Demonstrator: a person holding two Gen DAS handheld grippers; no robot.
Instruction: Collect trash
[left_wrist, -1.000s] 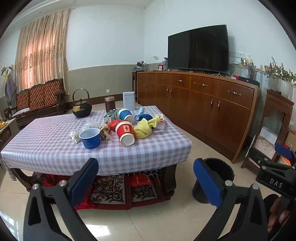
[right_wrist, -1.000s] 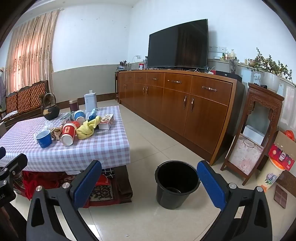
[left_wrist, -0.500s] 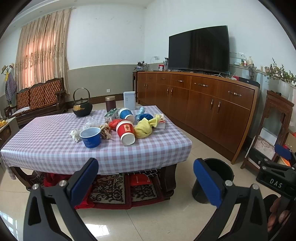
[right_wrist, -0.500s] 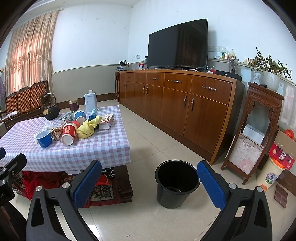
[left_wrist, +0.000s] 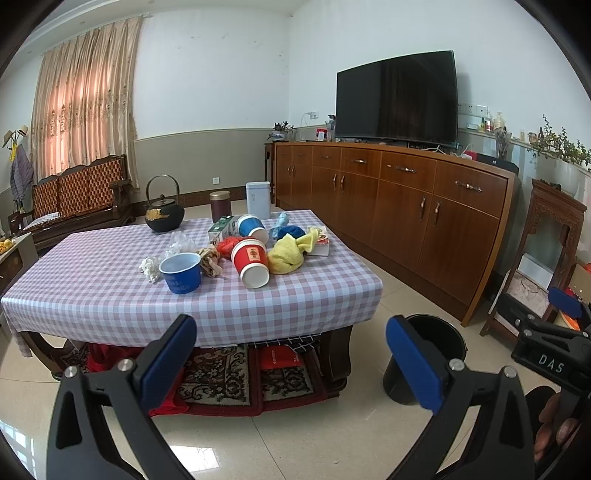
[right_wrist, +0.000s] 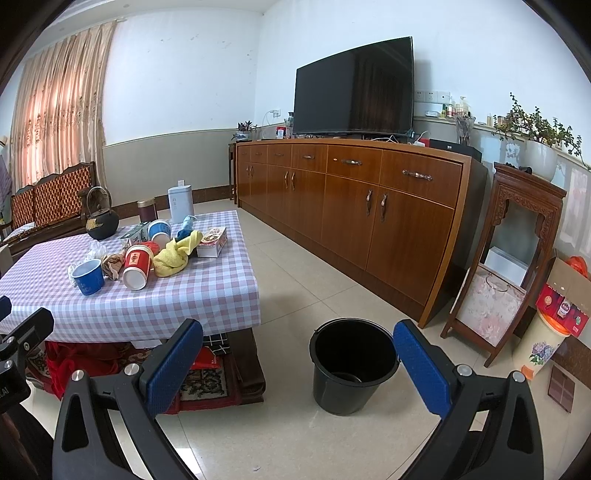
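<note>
Left gripper (left_wrist: 291, 354): jaws spread wide, nothing between the blue pads; we hold it low over the tiled floor, facing the table, well short of it.

Right gripper (right_wrist: 297, 354): jaws likewise spread and empty; the black bucket (right_wrist: 352, 365) shows between its fingers, standing on the floor beyond them and just beside the table's corner.

Low table (left_wrist: 110, 291), checked cloth: carries the trash in one loose cluster toward its far right part. We list:
- red paper cup (left_wrist: 252, 263), lying on its side, mouth toward us;
- blue paper cup (left_wrist: 181, 272), upright, nearest the front edge;
- second blue cup (left_wrist: 252, 228), tipped over behind the red one;
- yellow cloth (left_wrist: 290, 252), bunched, touching the red cup;
- crumpled brown paper (left_wrist: 210, 260) between the two front cups;
- white crumpled tissue (left_wrist: 149, 266) just beside the upright blue cup;
- small printed carton (left_wrist: 320, 240) at the right of the pile.

Also on the table, probably not trash: black iron kettle (left_wrist: 163, 214), brown canister (left_wrist: 220, 205), white container (left_wrist: 258, 199).

Step in hand, as we judge it: the approach; nothing is picked up yet and the bucket looks nearly empty. The next move calls for bringing one gripper forward over the table edge to a near item, the upright blue cup or the red one, and setting the pads either side of its wall before closing.
</note>
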